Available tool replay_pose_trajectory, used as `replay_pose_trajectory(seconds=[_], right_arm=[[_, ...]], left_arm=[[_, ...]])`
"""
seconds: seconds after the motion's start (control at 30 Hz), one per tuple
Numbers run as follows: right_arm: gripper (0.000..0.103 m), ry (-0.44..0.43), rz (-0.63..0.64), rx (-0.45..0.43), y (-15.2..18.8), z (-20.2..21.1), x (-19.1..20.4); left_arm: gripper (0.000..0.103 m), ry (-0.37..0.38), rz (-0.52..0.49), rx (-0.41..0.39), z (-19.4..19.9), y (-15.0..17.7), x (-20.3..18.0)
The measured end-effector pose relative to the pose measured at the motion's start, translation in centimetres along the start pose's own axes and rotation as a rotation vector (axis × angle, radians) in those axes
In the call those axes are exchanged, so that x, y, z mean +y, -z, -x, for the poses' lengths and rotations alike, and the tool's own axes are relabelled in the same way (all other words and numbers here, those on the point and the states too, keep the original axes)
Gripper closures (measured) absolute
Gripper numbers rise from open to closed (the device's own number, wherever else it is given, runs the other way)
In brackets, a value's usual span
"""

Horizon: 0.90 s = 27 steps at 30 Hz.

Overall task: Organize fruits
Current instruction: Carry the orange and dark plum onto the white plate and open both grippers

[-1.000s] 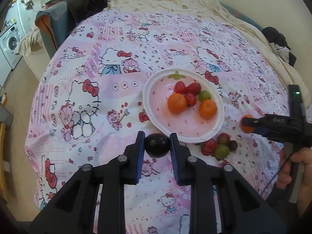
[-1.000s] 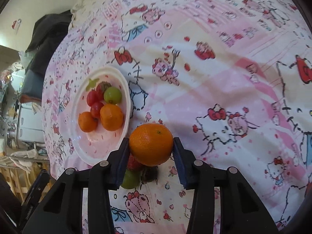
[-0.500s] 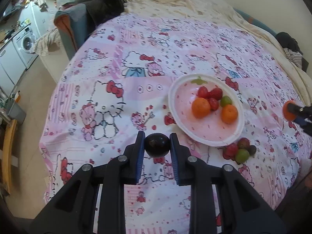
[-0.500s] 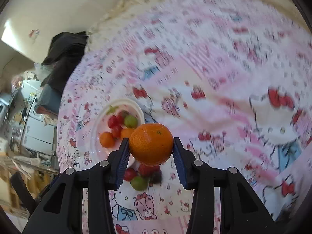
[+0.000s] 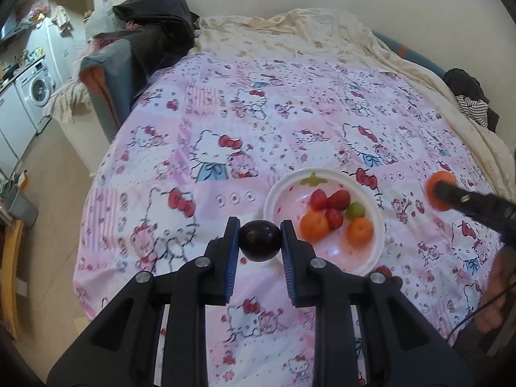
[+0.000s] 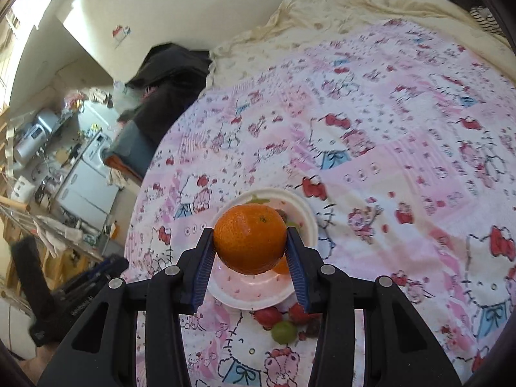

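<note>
Right gripper (image 6: 251, 247) clamps an orange (image 6: 250, 239) above a white plate (image 6: 308, 222) on a cartoon-print bedspread (image 6: 387, 161).

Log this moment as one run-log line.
left hand-held gripper: shut on dark plum | right hand-held gripper: shut on orange | white plate: five fruits

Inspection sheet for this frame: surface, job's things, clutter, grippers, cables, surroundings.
Surface: bed under a pink cartoon-print sheet, cream blanket at the far end.
Job's things: white plate holding two oranges, red fruits and one green; loose red and green fruits beside its near rim.
Clutter: dark clothes heaped at the far corner.
Grippers: left gripper shut on a dark plum; right gripper shut on an orange; both above the sheet.
Cables: thin cord by the hand at right.
Surroundings: washing machine, white cabinets.
</note>
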State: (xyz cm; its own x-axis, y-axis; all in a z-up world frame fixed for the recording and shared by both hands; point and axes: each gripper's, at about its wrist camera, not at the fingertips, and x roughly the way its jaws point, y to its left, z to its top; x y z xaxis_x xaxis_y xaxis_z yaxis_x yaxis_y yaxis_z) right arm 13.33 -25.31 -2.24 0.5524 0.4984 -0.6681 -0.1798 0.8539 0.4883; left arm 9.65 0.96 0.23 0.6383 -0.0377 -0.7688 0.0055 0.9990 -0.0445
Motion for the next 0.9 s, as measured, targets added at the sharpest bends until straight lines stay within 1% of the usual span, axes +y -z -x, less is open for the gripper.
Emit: replay_pose_trajectory(seconds=[0.17, 0.33, 0.53, 0.67, 0.9], right_arm=[[0.058, 0.001, 0.048, 0.078, 0.1, -3.5, 1.0], [0.057, 0.010, 0.057, 0.189, 1.3, -6.9, 1.0], [0.057, 0.052, 0.073, 0.292, 3.0, -9.2, 0.7], [0.056, 0.082, 0.074, 0.325, 3.7, -10.2, 0.4], [0.055, 0.100, 0.052, 0.339, 3.8, -10.7, -0.4]], left_arm=[[0.082, -0.005, -0.066, 0.012, -2.4, -1.1, -1.0], [0.082, 0.011, -0.069, 0.071, -6.4, -1.4, -1.5], [0.082, 0.007, -0.102, 0.117, -10.6, -1.6, -2.4], [0.082, 0.019, -0.086, 0.157, -12.9, -1.1, -2.4], [0.080, 0.027, -0.066, 0.183, -14.0, -0.7, -2.2]])
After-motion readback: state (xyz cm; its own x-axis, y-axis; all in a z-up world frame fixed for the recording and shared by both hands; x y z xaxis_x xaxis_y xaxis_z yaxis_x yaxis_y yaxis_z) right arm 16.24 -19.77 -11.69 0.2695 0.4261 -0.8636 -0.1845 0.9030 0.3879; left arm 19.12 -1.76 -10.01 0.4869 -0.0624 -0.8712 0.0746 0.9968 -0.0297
